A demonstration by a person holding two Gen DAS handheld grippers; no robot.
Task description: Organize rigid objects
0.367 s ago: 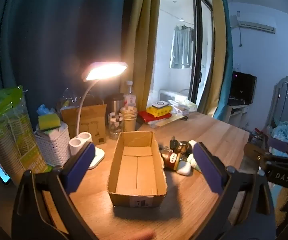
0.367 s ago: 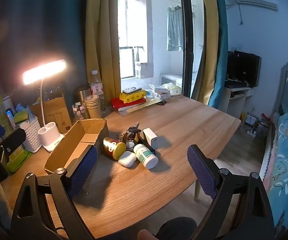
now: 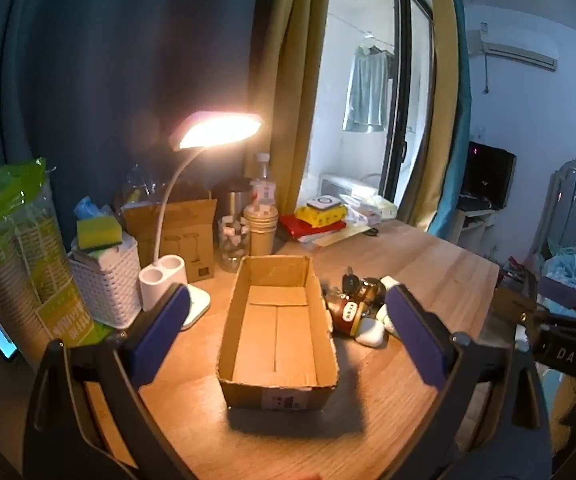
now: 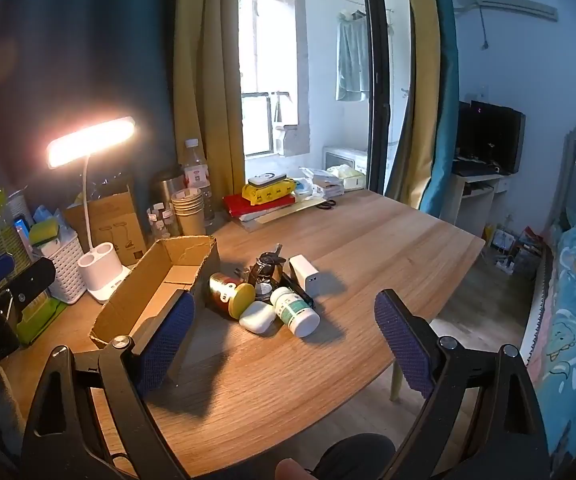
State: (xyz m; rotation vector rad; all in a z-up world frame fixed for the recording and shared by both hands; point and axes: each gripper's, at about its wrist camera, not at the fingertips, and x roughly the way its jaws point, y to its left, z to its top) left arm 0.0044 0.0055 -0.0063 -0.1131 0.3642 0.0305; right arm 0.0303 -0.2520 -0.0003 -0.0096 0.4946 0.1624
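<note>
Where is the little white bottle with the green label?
In the right wrist view the white bottle lies on its side on the wooden table, at the right of the small pile, touching the white case, right of the cardboard box.

A cardboard box (image 4: 156, 280) sat open on the table (image 4: 367, 240). At its three o'clock huddled a jar (image 4: 230, 290), a pill bottle (image 4: 295, 311), keys (image 4: 268, 266) and a charger (image 4: 305, 273). At its nine o'clock stood a lamp (image 4: 100, 268), a basket (image 4: 64, 266) beyond it.
</note>
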